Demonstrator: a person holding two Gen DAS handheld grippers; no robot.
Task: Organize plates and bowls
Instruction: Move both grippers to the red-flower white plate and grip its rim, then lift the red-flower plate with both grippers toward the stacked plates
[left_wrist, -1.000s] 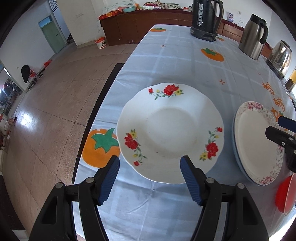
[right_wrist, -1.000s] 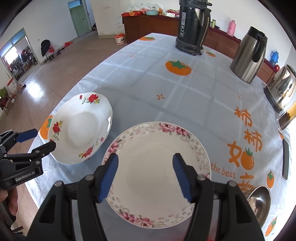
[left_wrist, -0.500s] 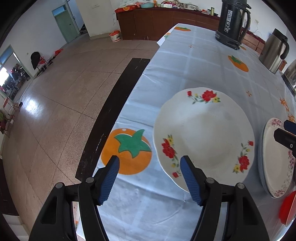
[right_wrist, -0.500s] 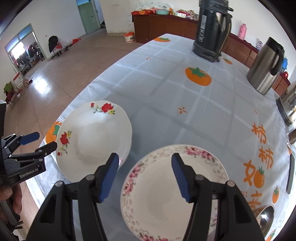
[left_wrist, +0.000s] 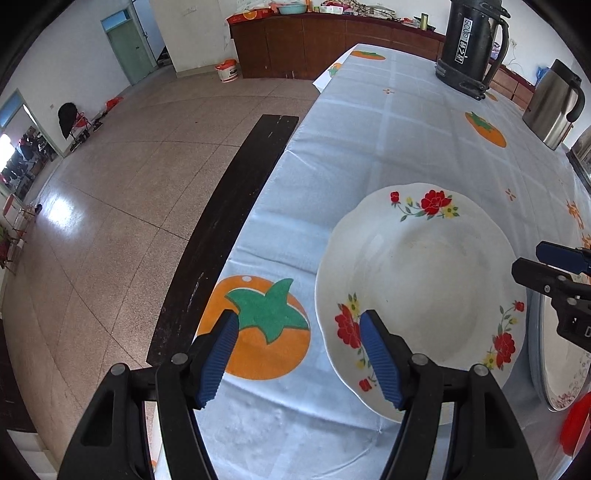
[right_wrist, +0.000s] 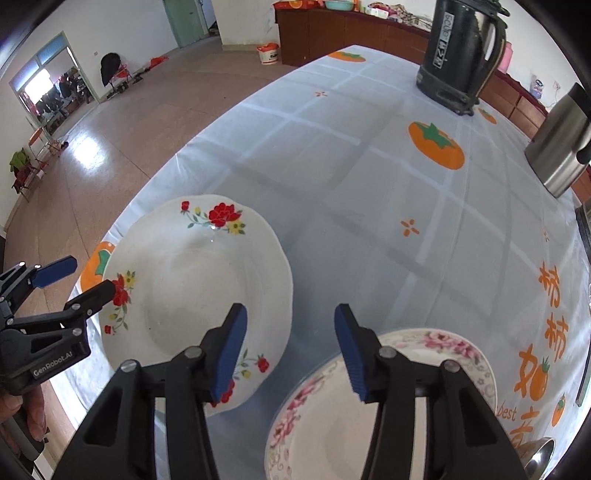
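A white deep plate with red flowers (left_wrist: 421, 291) lies on the tablecloth near the table's left edge; it also shows in the right wrist view (right_wrist: 195, 291). My left gripper (left_wrist: 299, 354) is open at the plate's left rim, with one finger over the rim and the other outside over the orange print. A pink-flowered plate (right_wrist: 373, 406) lies to the right, on a blue-rimmed plate; its edge shows in the left wrist view (left_wrist: 554, 362). My right gripper (right_wrist: 288, 354) is open and empty, above the gap between the two plates.
A black kettle (left_wrist: 469, 44) and a steel jug (left_wrist: 554, 103) stand at the far end. A red dish (left_wrist: 576, 421) is at the near right, a metal bowl (right_wrist: 535, 458) by the printed lettering. The table's left edge drops to a dark bench (left_wrist: 229, 229) and the floor.
Both grippers have shifted left. My left gripper now straddles the flowered plate's left rim instead of facing its centre. My right gripper has moved off the pink plate towards the gap.
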